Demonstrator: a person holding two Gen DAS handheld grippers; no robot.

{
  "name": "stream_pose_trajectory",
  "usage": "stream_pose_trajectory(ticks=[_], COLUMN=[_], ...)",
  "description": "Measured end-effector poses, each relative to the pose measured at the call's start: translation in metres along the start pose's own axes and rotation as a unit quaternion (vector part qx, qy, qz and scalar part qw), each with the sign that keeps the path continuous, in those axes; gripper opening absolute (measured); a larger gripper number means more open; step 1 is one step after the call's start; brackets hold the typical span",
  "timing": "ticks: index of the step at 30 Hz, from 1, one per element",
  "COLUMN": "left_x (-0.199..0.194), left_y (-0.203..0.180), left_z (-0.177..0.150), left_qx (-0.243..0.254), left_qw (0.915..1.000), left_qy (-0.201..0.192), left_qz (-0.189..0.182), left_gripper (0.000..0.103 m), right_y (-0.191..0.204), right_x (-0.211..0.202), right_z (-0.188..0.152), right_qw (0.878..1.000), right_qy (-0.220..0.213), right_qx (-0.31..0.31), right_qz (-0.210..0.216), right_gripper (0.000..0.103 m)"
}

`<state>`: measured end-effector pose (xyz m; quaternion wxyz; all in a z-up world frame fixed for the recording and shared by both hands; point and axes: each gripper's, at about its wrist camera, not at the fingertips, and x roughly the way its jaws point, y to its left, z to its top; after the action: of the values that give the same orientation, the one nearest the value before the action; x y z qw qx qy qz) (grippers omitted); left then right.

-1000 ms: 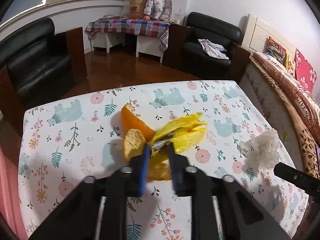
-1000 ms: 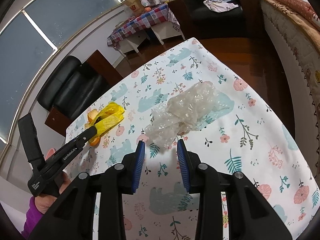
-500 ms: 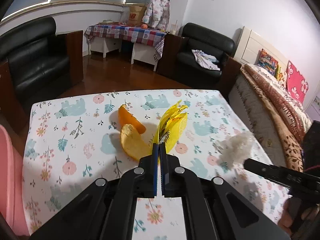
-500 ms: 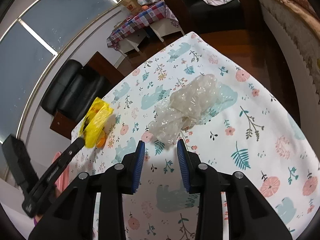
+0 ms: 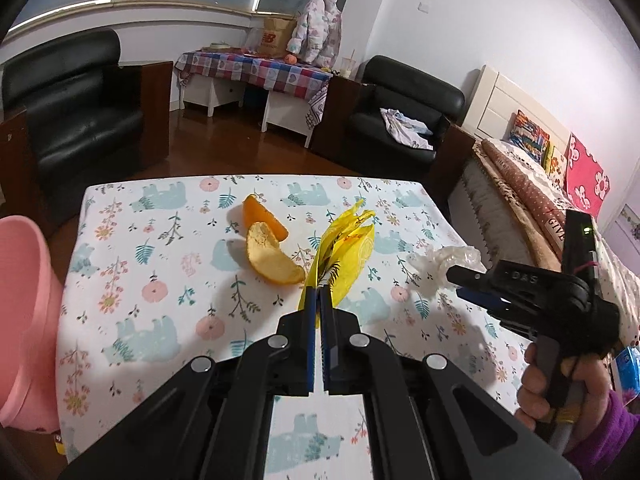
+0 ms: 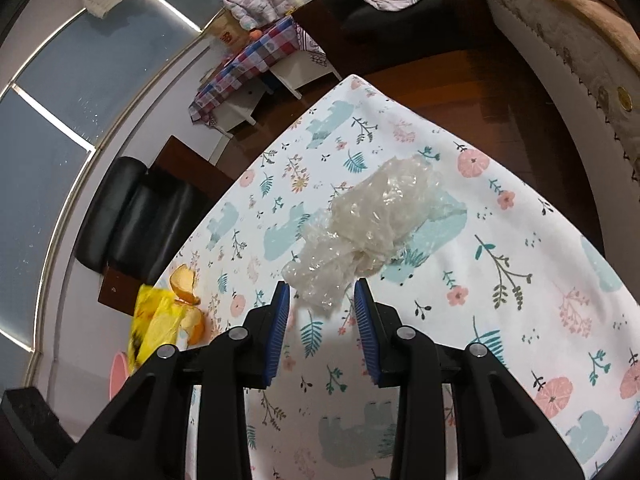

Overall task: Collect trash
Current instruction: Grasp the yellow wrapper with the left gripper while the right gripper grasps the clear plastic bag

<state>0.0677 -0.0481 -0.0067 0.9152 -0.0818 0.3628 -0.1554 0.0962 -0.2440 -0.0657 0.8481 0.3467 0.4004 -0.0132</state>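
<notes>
1. The yellow wrapper [image 5: 347, 252] is thin, creased plastic film with dark print that cannot be read; it stands up in a narrow fan shape.
2. Two orange peels [image 5: 269, 255] lie on the tablecloth [image 5: 168, 280], curved like small bowls, with a dull, pale inner side.
3. The clear plastic bag [image 6: 372, 224] is crumpled, shiny and half transparent.
4. The tablecloth is white with printed bears, flowers and leaves; a smooth pink bin [image 5: 24, 320] stands at its left edge.
5. Far behind, a cardboard box [image 5: 276, 38] carries an "NB" logo.
6. The left gripper [image 5: 319, 292] is clenched on the lower end of the yellow wrapper, which is lifted just beside the peels.
7. The right gripper [image 6: 320, 294] has its blue pads apart; the near end of the clear bag lies between the tips, and I cannot tell if it touches them.
</notes>
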Motion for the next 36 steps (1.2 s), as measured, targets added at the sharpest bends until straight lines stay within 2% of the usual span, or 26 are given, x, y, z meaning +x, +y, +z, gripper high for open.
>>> stream_pose_trajectory(ticks=[1,4,8,16,21,24,25,26,28,31,36], left_x=[-0.003,-0.013,-0.025,-0.047,-0.057,-0.055,-0.054,-0.052,-0.050,-0.049,-0.047], left_y=[0.001,0.003,0.004,0.003,0.007,0.009,0.009,0.009,0.009,0.009,0.017], left_z=[-0.001,-0.006,-0.011,-0.017,-0.024,-0.026,-0.027,-0.027,-0.028,-0.029,-0.029], left_qx=[-0.001,-0.006,-0.012,-0.023,-0.030,-0.036,-0.036,-0.037,-0.036,-0.035,-0.045], left_qw=[1.0000,0.9999,0.9998,0.9991,0.9988,0.9987,0.9987,0.9987,0.9988,0.9989,0.9986], left_qy=[-0.002,-0.008,-0.014,-0.027,-0.030,-0.026,-0.025,-0.022,-0.020,-0.019,-0.020], left_qz=[0.001,0.005,0.009,0.020,0.026,0.027,0.027,0.027,0.025,0.023,0.022], left_gripper=[0.001,0.001,0.001,0.001,0.001,0.001,0.001,0.001,0.001,0.001,0.001], right_y=[-0.001,-0.003,-0.001,0.029,0.023,0.013,0.008,0.005,-0.002,-0.005,0.002], right_x=[0.000,-0.002,-0.010,-0.043,-0.050,-0.049,-0.046,-0.043,-0.037,-0.028,-0.010], right_z=[-0.001,-0.004,-0.007,-0.023,-0.017,-0.008,-0.005,-0.002,0.004,0.013,0.022], right_qw=[1.000,1.000,0.999,0.990,0.992,0.996,0.997,0.998,1.000,1.000,0.999], right_qy=[0.000,-0.002,-0.005,-0.036,-0.040,-0.036,-0.030,-0.024,-0.017,-0.009,-0.007], right_qx=[-0.002,-0.016,-0.041,-0.137,-0.117,-0.083,-0.068,-0.052,-0.014,0.023,0.025], right_qz=[-0.001,-0.003,0.001,0.014,0.004,-0.012,-0.014,-0.012,-0.002,0.007,-0.022], right_gripper=[0.034,0.016,0.002,0.001,0.002,0.005,0.015,0.029,0.039,0.042,0.043])
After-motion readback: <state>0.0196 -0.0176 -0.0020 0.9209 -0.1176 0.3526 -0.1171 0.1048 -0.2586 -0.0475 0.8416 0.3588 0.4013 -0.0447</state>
